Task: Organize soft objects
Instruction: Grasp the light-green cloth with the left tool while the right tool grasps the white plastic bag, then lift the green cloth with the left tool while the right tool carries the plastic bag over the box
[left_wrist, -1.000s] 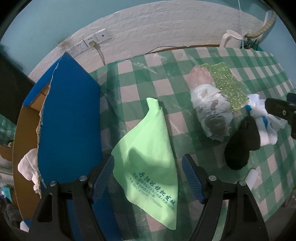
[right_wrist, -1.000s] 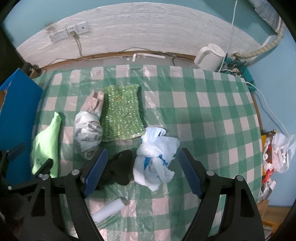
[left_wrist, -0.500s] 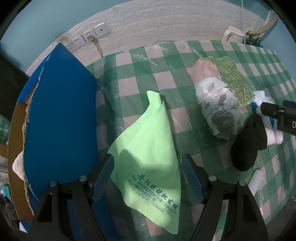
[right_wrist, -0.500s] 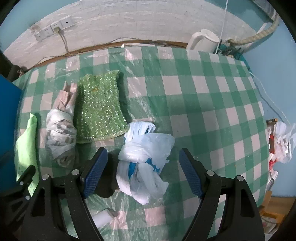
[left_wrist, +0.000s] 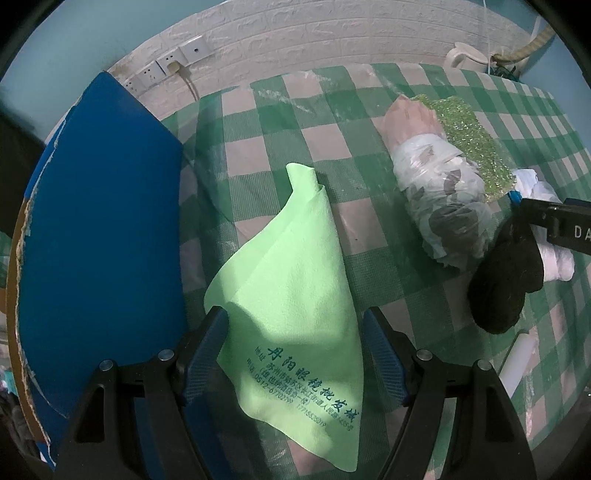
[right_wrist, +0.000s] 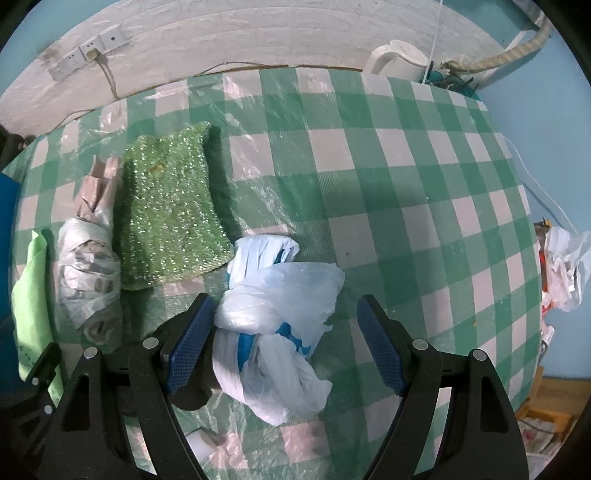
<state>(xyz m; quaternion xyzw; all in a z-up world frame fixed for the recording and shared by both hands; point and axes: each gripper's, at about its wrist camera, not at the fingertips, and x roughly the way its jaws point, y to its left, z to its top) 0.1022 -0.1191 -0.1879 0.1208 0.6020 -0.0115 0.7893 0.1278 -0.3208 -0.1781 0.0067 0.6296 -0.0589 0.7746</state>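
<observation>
Seemingly nothing is sorted yet: the green cloth (left_wrist: 291, 314) lies near the counter (right_wrist: 406, 177) left edge between the left gripper (left_wrist: 295, 354) fingers, spread apart; the white plastic bag (right_wrist: 277, 317) sits between the right gripper (right_wrist: 284, 343) fingers, likewise apart, ungrasped.

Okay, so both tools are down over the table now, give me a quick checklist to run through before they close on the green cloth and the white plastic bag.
1. Left tool open: ok, its pads stand apart.
2. Green cloth between the left pads: ok, it lies flat between them on the checked tablecloth.
3. Right tool open: ok.
4. White plastic bag between the right pads: ok, the knotted middle sits there.
5. Black sock clear of the right tool: not ok, it lies under the left pad, beside the bag.
6. Pads touching cloth or bag: cannot tell.
</observation>
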